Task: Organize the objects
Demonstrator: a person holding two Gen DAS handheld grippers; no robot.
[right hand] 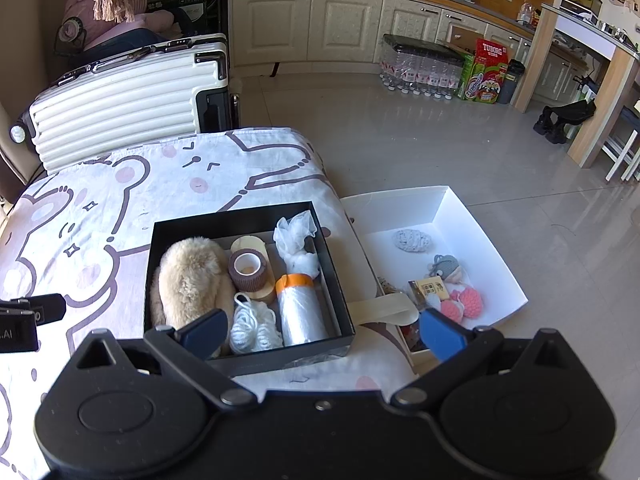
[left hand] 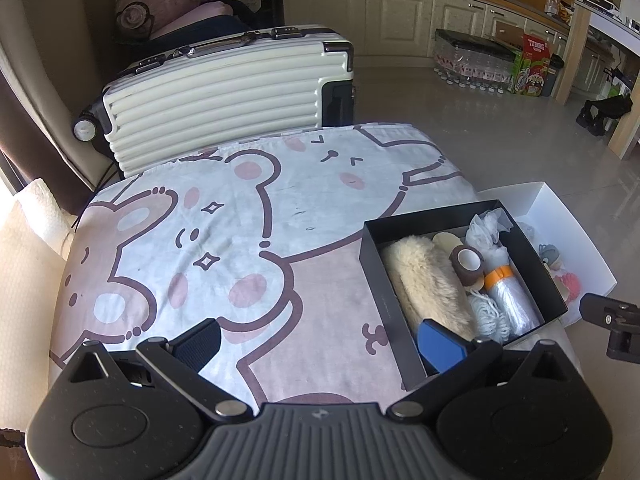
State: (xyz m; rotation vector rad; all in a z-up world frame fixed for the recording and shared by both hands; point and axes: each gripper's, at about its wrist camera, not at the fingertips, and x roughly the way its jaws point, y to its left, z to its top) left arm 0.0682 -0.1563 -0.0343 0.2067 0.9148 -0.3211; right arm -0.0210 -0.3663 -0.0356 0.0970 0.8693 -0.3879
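A black box (right hand: 336,280) sits on the bear-print cloth and holds a fluffy beige piece (right hand: 192,280), a brown tape roll (right hand: 248,270), white yarn (right hand: 252,328), a plastic roll with an orange band (right hand: 300,312) and a white mesh bag (right hand: 296,236). The box also shows in the left wrist view (left hand: 384,292). A white tray (right hand: 472,220) to its right holds a grey knit piece (right hand: 412,240), pink knit pieces (right hand: 468,302) and a small card (right hand: 430,290). My right gripper (right hand: 322,332) is open and empty over the box's near edge. My left gripper (left hand: 320,342) is open and empty above the cloth.
A cream ribbed suitcase (left hand: 224,96) stands behind the cloth-covered table (left hand: 240,220). The tiled floor (right hand: 440,140) lies to the right, with bottled water packs (right hand: 420,68) and a green carton (right hand: 484,76) by the cabinets. A cream strap (right hand: 384,308) lies between box and tray.
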